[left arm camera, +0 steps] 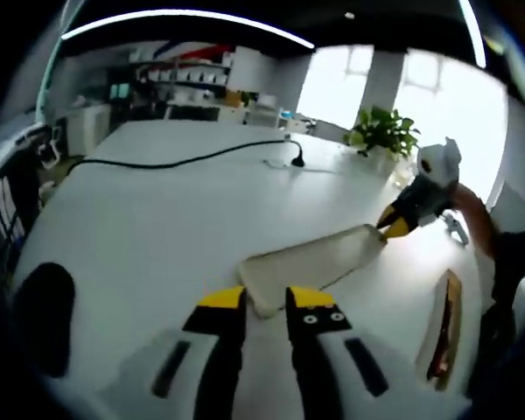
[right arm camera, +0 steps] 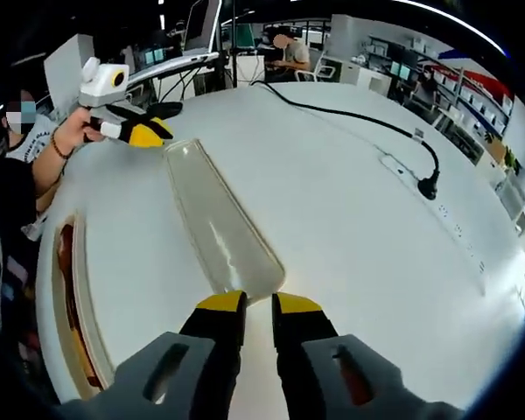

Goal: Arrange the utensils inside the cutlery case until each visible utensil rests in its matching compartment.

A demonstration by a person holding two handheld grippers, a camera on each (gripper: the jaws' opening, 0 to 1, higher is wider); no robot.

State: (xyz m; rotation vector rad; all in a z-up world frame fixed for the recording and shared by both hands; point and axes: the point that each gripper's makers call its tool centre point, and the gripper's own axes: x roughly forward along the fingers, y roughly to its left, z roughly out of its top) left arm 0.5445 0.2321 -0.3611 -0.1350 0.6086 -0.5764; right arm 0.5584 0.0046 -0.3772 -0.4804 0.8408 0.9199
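A long clear plastic lid [left arm camera: 311, 262] [right arm camera: 219, 223] lies lengthwise between my two grippers over the white table [left arm camera: 157, 227]. My left gripper [left arm camera: 265, 299] is at its near end in the left gripper view, jaws nearly together on the rounded end. It also comes into the right gripper view [right arm camera: 162, 136], at the lid's far end. My right gripper [right arm camera: 259, 304] closes on the opposite end and appears in the left gripper view [left arm camera: 392, 229]. The beige cutlery case [left arm camera: 456, 293] [right arm camera: 80, 289], with reddish-brown utensils inside, sits alongside the lid.
A black cable [left arm camera: 184, 161] [right arm camera: 350, 114] runs across the table to a power strip [right arm camera: 402, 166]. A potted plant [left arm camera: 383, 131] stands at the table's far edge. A black object [left arm camera: 44, 315] lies near my left gripper. A person's hand [right arm camera: 66, 136] holds the left gripper.
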